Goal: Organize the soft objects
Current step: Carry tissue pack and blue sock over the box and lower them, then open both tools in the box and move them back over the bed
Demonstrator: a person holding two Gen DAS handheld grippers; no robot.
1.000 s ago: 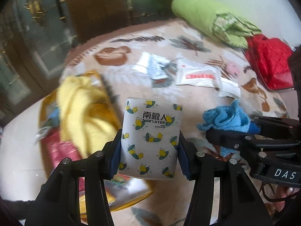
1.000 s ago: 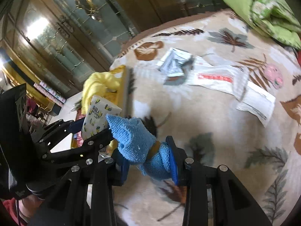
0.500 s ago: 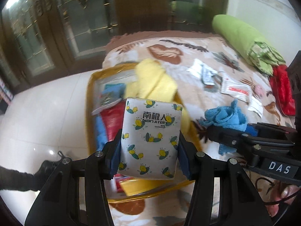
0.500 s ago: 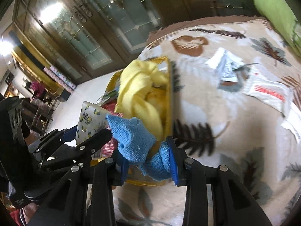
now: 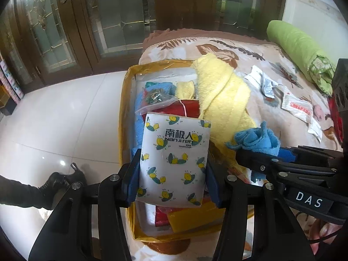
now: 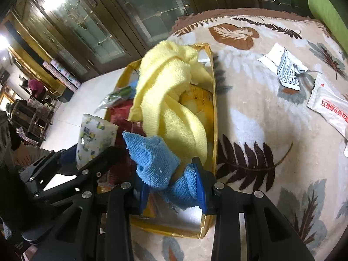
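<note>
Left wrist: leaf-print blanket, white tile floor.

Glass-paned wooden doors behind, white tiled floor, leaf-print blanket w/ 2 paper packets.

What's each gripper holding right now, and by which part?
Left gripper clamps the tissue pack by its lower sides. Right gripper pinches the bunched blue cloth near its bottom.
</note>
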